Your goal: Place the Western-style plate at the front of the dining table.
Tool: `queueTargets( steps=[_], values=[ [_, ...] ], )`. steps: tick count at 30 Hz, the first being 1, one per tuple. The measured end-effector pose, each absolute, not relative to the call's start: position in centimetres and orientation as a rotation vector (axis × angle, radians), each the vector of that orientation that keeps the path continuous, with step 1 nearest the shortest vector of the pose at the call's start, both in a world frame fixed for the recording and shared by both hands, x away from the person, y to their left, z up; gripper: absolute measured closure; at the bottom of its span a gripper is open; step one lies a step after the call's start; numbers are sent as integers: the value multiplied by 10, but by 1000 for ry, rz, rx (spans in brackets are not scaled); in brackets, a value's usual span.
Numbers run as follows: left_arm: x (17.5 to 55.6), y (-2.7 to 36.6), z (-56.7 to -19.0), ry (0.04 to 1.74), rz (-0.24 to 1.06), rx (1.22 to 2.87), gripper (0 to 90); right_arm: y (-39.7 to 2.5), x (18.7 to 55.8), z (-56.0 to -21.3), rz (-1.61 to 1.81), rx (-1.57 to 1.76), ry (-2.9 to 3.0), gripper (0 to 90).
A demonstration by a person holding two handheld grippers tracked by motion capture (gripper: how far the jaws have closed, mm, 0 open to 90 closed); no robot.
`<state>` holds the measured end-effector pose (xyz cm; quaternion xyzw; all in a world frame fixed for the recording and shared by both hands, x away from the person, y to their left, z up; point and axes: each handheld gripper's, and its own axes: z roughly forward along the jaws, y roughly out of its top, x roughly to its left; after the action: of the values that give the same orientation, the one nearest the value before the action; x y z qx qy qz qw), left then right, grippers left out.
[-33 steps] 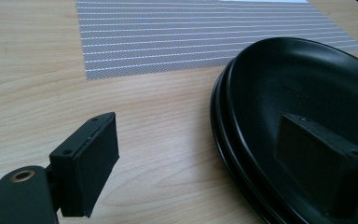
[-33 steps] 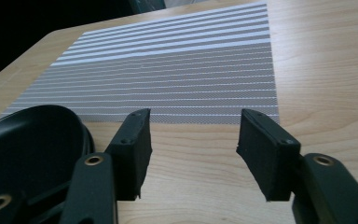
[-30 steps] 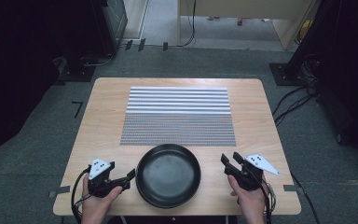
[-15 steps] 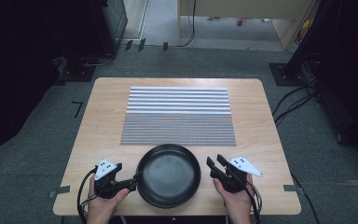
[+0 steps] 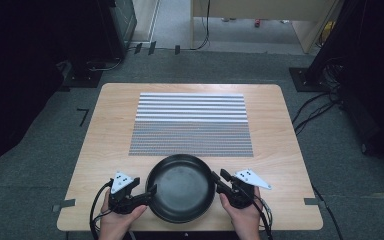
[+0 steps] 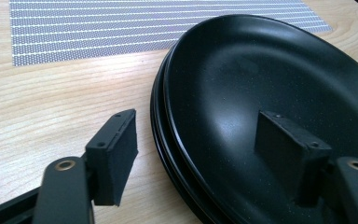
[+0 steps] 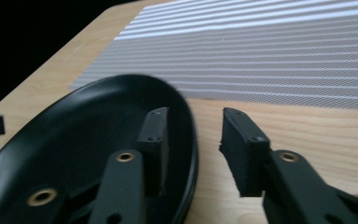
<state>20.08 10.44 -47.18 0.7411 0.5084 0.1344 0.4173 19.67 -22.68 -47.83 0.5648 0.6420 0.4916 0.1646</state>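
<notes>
Black plate (image 5: 181, 187) sits at the table's (image 5: 105, 130) near edge, centred. Left gripper (image 6: 205, 144) and right gripper (image 7: 193, 140) each straddle its rim, jaws released. Judgement: clench both evenly, then lift level. Striped mat (image 5: 191, 124) lies beyond.

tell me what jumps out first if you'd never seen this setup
A black pan sits at the near edge of the wooden table, just in front of a grey striped mat. The left gripper and right gripper flank it from opposite sides, each open with one jaw inside the pan's rim and one outside.
</notes>
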Motion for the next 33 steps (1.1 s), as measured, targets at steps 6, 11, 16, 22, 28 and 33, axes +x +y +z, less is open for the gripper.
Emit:
queueTargets(
  steps=[6, 11, 16, 22, 28, 33],
  values=[
    [201, 103, -474, 1277, 335, 1866, 375, -219, 196, -480, 1420, 1632, 1861, 677],
    [202, 102, -476, 1282, 329, 1874, 462, -216, 196, -483, 1436, 1681, 1884, 714],
    [202, 100, -480, 1282, 337, 1898, 535, -216, 196, -485, 1434, 1723, 1888, 767],
    [204, 105, -483, 1298, 339, 1897, 598, -219, 195, -488, 1459, 1761, 1901, 822],
    [205, 110, -485, 1286, 291, 1882, 619, -228, 196, -492, 1553, 1838, 1832, 837],
    [205, 112, -485, 1288, 280, 1872, 618, -238, 197, -493, 1537, 1884, 1788, 831]
  ],
)
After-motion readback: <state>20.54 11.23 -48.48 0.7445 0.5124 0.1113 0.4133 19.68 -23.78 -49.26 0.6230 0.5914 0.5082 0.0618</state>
